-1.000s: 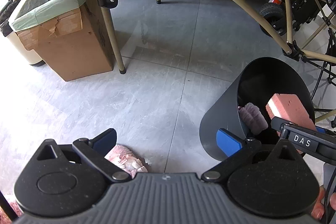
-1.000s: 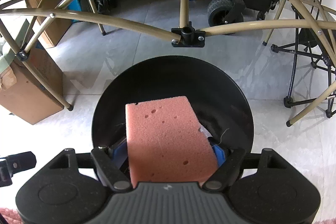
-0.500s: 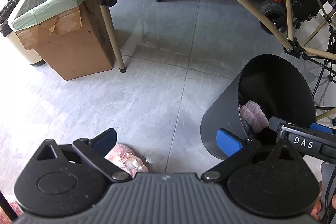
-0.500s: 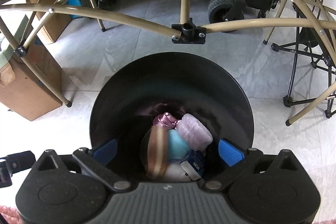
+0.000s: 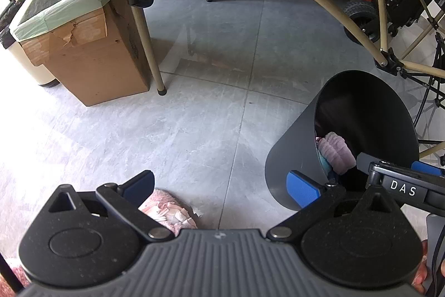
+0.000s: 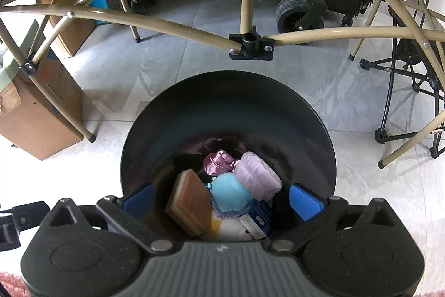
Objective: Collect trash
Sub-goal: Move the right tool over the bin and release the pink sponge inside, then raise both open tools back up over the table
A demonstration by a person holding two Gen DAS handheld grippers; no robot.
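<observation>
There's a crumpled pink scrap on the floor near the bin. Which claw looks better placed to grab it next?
Probably the left. The left claw hangs open with the pink scrap just beside its left finger. The right claw is also open and empty, but it sits over the black bin, where the sponge lies.

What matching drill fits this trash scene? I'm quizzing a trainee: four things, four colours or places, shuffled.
Things:
1. sponge
2. fluffy ball
3. cardboard box
4. right claw

Descriptions:
A. lined with a green bag
B. light blue, inside the black bin
C. open above the bin, empty
D. pink, leaning against the bin's inner wall

Pairs: 1-D, 2-B, 3-A, 4-C
</observation>
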